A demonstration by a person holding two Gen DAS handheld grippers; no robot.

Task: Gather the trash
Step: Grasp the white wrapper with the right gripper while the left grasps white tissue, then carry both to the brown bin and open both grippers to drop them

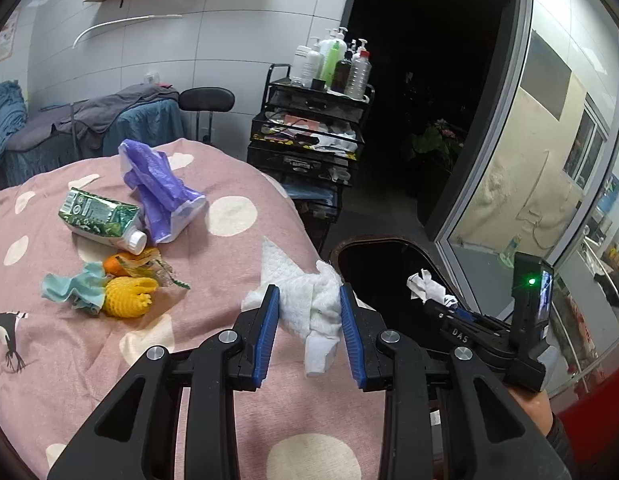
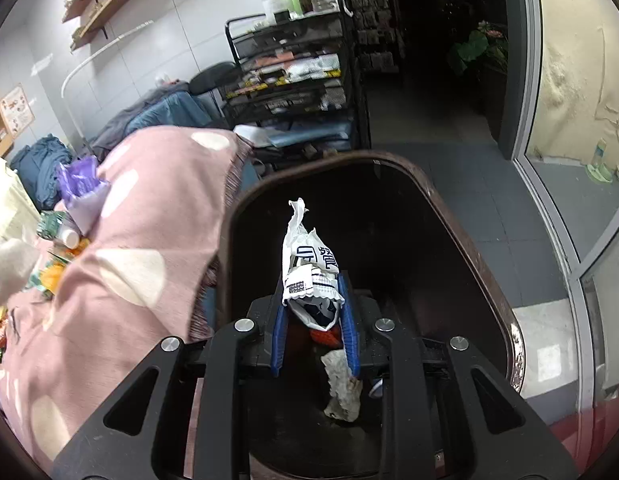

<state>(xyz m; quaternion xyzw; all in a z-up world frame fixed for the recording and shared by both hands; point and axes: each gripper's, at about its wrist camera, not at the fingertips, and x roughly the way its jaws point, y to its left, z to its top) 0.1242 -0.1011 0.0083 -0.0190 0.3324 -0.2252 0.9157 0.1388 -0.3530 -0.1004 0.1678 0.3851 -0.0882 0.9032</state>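
My left gripper [image 1: 309,300] is shut on a crumpled white paper towel [image 1: 313,308], held above the edge of the pink spotted blanket [image 1: 229,360]. My right gripper [image 2: 312,300] is shut on a white printed wrapper [image 2: 309,268], which hangs over the open dark bin [image 2: 449,216]; that wrapper [image 1: 427,286] and the bin [image 1: 373,264] also show in the left wrist view. On the blanket lie a green carton [image 1: 97,218], a purple bag [image 1: 157,188], an orange [image 1: 115,266], a yellow foam net [image 1: 127,296] and a teal cloth [image 1: 69,286].
Crumpled paper [image 2: 343,384] and something red lie inside the bin. A black wire cart [image 1: 309,140] with bottles [image 1: 333,64] stands behind the bed. A glass door [image 1: 549,140] is at the right, a stool [image 1: 207,100] and a covered bed at the back.
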